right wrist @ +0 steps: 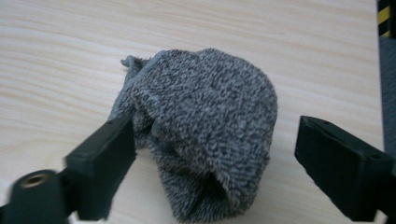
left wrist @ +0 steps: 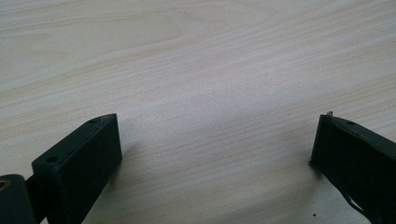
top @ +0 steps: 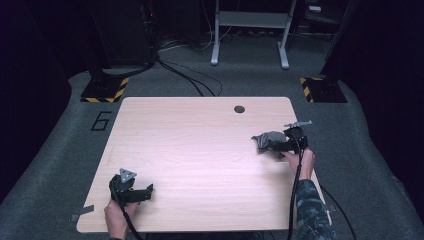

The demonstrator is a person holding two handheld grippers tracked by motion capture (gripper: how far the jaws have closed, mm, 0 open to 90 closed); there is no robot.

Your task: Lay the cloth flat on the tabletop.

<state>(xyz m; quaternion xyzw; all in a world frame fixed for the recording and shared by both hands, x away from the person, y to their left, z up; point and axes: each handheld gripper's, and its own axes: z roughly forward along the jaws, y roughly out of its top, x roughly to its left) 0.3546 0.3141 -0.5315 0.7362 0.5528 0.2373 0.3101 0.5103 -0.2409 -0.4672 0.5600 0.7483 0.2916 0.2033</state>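
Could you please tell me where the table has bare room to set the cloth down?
Nearly all of the table is bare: the whole middle between the left gripper and the cloth, and the far-left corner. It is crowded at the right edge, where the open right gripper straddles the cloth.

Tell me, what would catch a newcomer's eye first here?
Probably the bunched grey cloth near the wooden table's right edge, sitting between the open jaws of the right gripper. Next, the left gripper at the table's near-left corner, jaws spread wide over bare wood.
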